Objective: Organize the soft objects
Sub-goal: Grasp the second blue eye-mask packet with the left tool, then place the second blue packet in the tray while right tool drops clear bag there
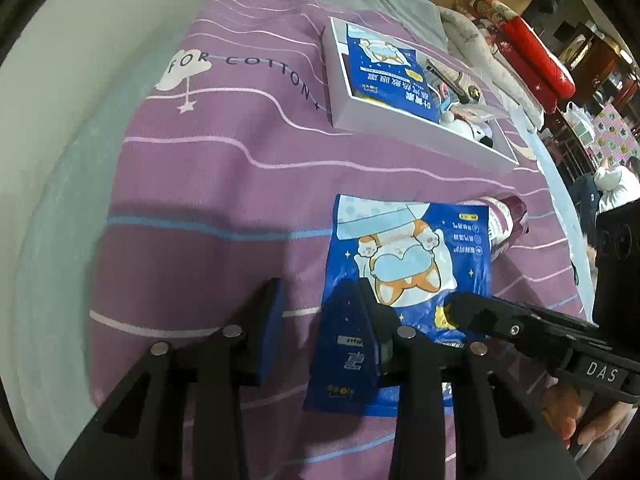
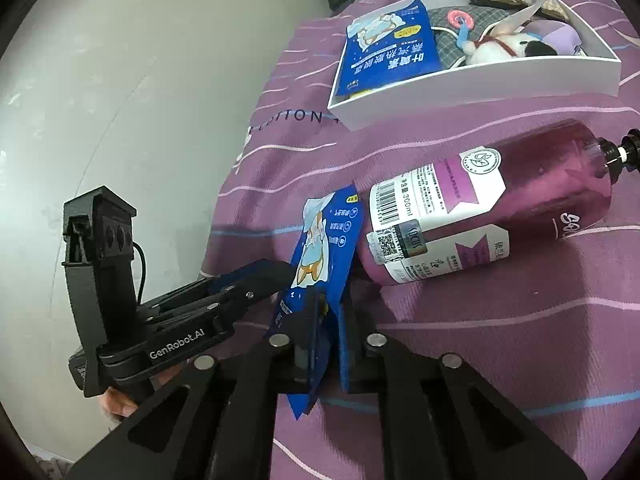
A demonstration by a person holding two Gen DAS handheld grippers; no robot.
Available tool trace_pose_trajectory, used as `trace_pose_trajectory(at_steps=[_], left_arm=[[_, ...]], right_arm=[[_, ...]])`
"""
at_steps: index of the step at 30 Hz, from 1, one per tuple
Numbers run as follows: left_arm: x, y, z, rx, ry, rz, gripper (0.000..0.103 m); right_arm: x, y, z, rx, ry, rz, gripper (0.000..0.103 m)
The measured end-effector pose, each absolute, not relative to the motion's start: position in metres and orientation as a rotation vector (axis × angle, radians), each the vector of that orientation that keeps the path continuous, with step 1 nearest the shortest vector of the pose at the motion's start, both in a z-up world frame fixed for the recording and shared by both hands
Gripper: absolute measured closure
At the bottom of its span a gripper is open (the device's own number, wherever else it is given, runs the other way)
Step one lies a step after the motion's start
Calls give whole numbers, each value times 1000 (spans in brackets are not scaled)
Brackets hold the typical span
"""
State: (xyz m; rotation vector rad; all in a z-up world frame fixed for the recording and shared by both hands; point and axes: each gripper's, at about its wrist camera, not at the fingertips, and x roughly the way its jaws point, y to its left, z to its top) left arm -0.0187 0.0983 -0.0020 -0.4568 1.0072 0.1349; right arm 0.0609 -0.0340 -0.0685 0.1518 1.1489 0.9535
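A blue eye-mask packet (image 2: 320, 248) lies on a purple striped bedspread (image 1: 208, 184), the bed's edge at nine o'clock. The right gripper (image 2: 326, 320), angled downward, pinches the packet. The left gripper (image 1: 324, 316) stands partly open, its right finger over the packet. A purple bottle (image 2: 500, 204) touches it at two o'clock; a white box (image 2: 472, 80) sits at twelve.

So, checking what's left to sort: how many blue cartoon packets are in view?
2. One blue packet lies in the white box; the other packet is clamped in the right tool. More may be hidden underneath.
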Motion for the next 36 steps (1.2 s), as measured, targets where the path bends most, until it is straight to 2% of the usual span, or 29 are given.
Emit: trace_pose_trajectory(at_steps=[4, 6, 10, 15, 18, 27, 36], left_arm=[[-18, 94, 2, -458, 986, 113, 45], [-18, 90, 6, -428, 974, 133, 41], [-17, 81, 18, -339, 930, 263, 39], [-20, 78, 41, -356, 809, 281, 39], [-10, 72, 50, -343, 815, 252, 30], [28, 56, 60, -166, 838, 320, 30], [72, 83, 70, -461, 785, 172, 30]], right_arm=[[58, -41, -64, 184, 1129, 963, 101], [57, -45, -60, 194, 1116, 971, 101], [55, -54, -45, 213, 1067, 997, 102], [57, -65, -29, 233, 1016, 1001, 102], [61, -75, -20, 249, 993, 992, 102], [84, -100, 10, 298, 927, 949, 102], [135, -119, 34, 316, 854, 864, 102]])
